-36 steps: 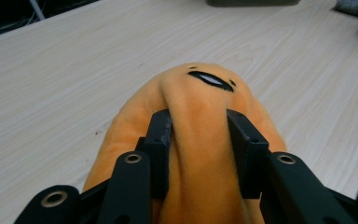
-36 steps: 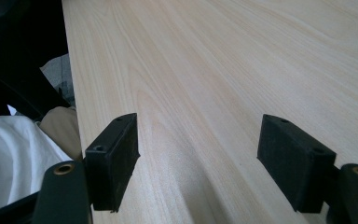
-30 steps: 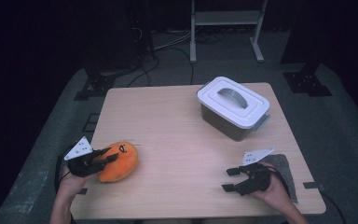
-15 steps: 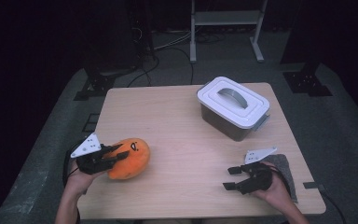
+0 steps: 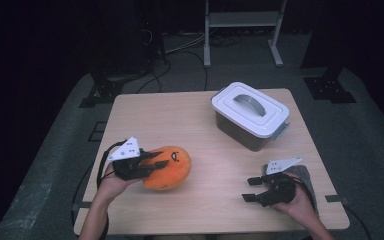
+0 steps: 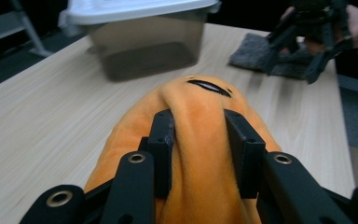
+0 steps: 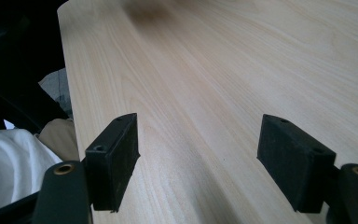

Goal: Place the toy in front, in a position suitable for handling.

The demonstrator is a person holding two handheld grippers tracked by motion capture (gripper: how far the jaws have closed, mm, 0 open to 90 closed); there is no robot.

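I'm seeing the left gripper (image 5: 156, 161) pinching a round orange plush toy (image 5: 172, 171), soft fabric bunching between jaws, black stitched mouth on top; right gripper (image 5: 250, 189) sitting wide open, empty.

1. The plush toy (image 5: 167, 168) was orange with a black mouth mark.
2. The tongs (image 5: 156, 162) were black.
3. The tabletop (image 5: 205, 150) was pale wood grain.
4. The box (image 5: 250, 116) was grey, white-lidded.

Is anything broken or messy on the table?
Nothing looks broken or spilled. The orange plush toy is squashed where the left gripper pinches a fold of it, but soft toys do that. The grey box sits slantwise to the table edges with its lid on, and the right gripper is open, holding nothing.
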